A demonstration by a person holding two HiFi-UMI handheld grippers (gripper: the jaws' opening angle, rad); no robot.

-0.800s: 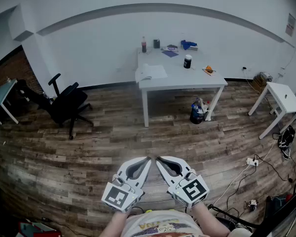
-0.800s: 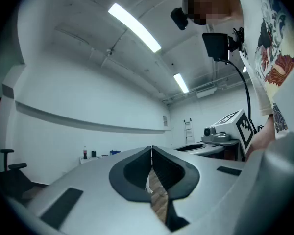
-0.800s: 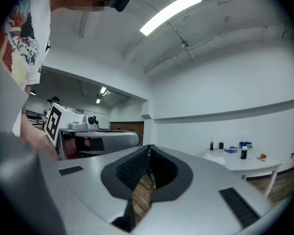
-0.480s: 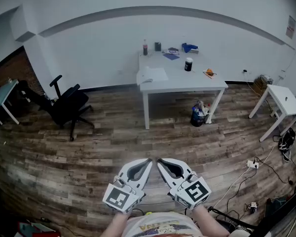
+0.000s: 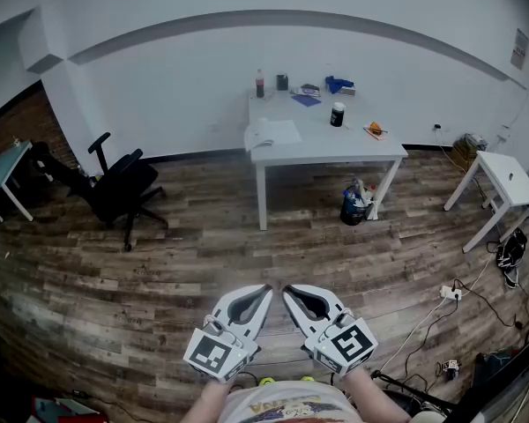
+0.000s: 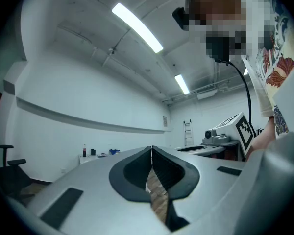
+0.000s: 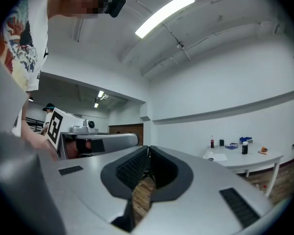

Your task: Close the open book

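Note:
An open book (image 5: pixel 270 133) with white pages lies at the front left corner of a white table (image 5: pixel 353 148) far across the room. It also shows small and distant in the right gripper view as the book (image 7: pixel 216 156). My left gripper (image 5: pixel 266 289) and right gripper (image 5: pixel 285 290) are held side by side, close to my body and level, over the wooden floor. Both are shut with nothing between the jaws, tips touching in each gripper view. The left gripper (image 6: pixel 151 148) sees the far table (image 6: pixel 95 155) at its left.
On the table stand a cola bottle (image 5: pixel 259 84), a dark cup (image 5: pixel 336 114), blue items (image 5: pixel 338 84) and an orange thing (image 5: pixel 373 127). A black office chair (image 5: pixel 115 188) stands left, a small white table (image 5: pixel 508 179) right. Bags (image 5: pixel 354 203) sit by the table leg; cables (image 5: pixel 458 291) lie at right.
The view has settled slightly, so the table sits a touch lower in frame than at first. Both grippers stay shut and in place.

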